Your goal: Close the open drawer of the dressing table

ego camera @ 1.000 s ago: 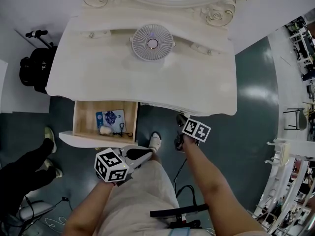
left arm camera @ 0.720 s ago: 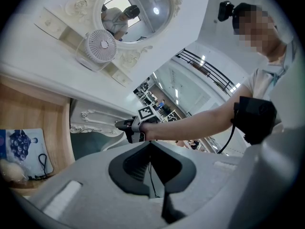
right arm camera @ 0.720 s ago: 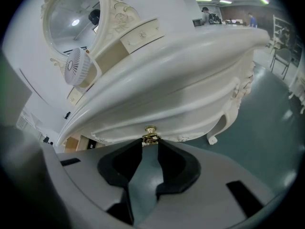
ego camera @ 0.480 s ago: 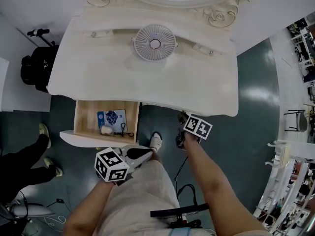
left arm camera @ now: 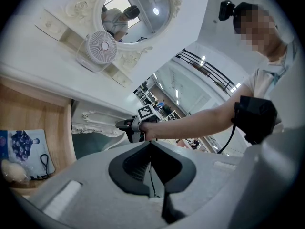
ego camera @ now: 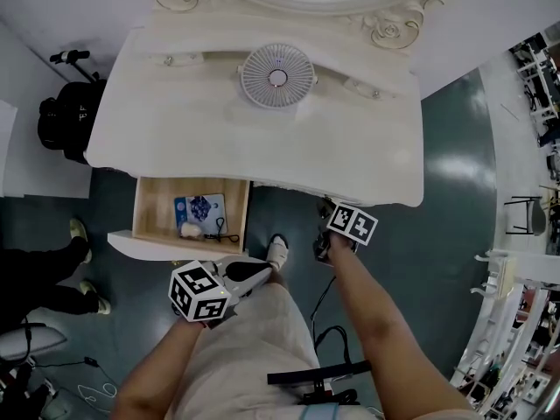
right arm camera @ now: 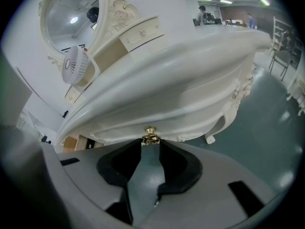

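Pale wood shows inside the open drawer [ego camera: 154, 210], pulled out under the left end of the dressing table [ego camera: 262, 143]. Its white front runs side to side just ahead and left of your left gripper [ego camera: 254, 274], whose jaws are pressed together on nothing. Your right gripper [right arm camera: 150, 145] is well apart from it, jaws just easing apart with a gold knob [right arm camera: 150, 136] at their tips, so the left looks nearer to push it in.

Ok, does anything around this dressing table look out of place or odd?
The drawer at the head view's left hangs open below the dressing table top, small items showing inside. Nothing looks spilled or damaged.
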`<state>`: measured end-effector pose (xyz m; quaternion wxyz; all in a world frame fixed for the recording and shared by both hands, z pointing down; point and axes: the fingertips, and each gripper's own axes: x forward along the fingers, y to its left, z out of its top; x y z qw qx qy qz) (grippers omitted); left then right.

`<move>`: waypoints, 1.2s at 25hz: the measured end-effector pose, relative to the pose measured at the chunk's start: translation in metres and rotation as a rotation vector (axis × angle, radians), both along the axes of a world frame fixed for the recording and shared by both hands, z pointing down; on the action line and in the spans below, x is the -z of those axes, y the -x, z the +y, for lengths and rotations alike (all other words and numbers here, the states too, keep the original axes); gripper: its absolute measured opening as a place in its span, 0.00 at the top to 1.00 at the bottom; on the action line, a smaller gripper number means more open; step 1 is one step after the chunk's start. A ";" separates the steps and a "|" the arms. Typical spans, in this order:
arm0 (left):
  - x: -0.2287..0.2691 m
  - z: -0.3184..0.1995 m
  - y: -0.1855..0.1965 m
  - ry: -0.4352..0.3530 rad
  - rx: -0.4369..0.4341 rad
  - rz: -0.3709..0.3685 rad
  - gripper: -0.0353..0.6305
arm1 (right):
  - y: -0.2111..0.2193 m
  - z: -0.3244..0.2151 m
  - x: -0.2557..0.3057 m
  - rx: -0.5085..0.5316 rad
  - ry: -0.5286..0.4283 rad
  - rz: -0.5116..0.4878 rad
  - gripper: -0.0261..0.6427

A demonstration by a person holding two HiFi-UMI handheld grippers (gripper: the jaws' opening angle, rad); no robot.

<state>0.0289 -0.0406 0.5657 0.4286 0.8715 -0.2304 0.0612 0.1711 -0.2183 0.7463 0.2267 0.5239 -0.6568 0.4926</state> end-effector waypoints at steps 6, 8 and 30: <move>0.002 0.001 0.003 -0.012 0.003 -0.006 0.94 | 0.001 0.002 0.002 0.073 0.003 0.011 0.58; 0.005 0.001 0.004 -0.017 0.004 -0.004 0.94 | 0.001 0.004 0.007 0.085 -0.003 0.011 0.58; 0.030 0.025 0.031 -0.068 0.007 -0.003 0.94 | 0.034 0.074 0.071 0.146 -0.070 -0.109 0.58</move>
